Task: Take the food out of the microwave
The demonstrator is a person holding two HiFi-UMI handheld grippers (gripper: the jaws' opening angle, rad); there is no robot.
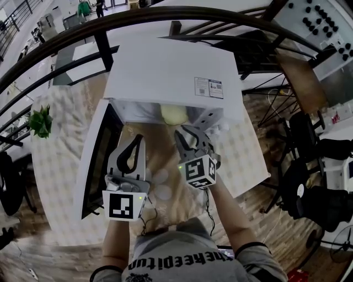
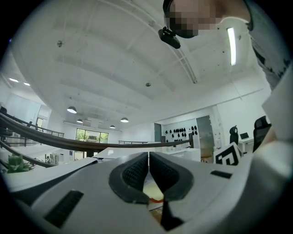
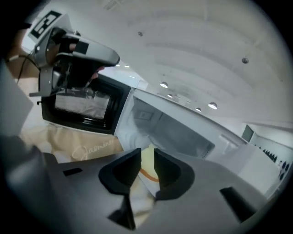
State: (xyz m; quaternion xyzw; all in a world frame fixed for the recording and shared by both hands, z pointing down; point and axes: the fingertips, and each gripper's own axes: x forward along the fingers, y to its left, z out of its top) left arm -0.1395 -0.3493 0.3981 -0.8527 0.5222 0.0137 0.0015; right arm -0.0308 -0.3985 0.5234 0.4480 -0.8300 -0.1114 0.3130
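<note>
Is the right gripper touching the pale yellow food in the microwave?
Cannot tell: the right gripper view shows the right gripper open, pale yellow food past it, depth unclear.

Potted plant [image 1: 40, 121], patterned tablecloth [image 1: 58, 165], curved dark railing [image 1: 138, 15]

The microwave [image 1: 165, 71] stands open and its mouth faces the person; the door [image 1: 99, 160] is swung out to the left and walls off that side; the panel [image 1: 212, 118] beside the mouth closes the right side; the pale food [image 1: 174, 114] sits just inside the opening; a lane of tablecloth [image 1: 165, 160] leads to the mouth, between the left gripper [image 1: 138, 139] near the door and the right gripper [image 1: 185, 133].
</note>
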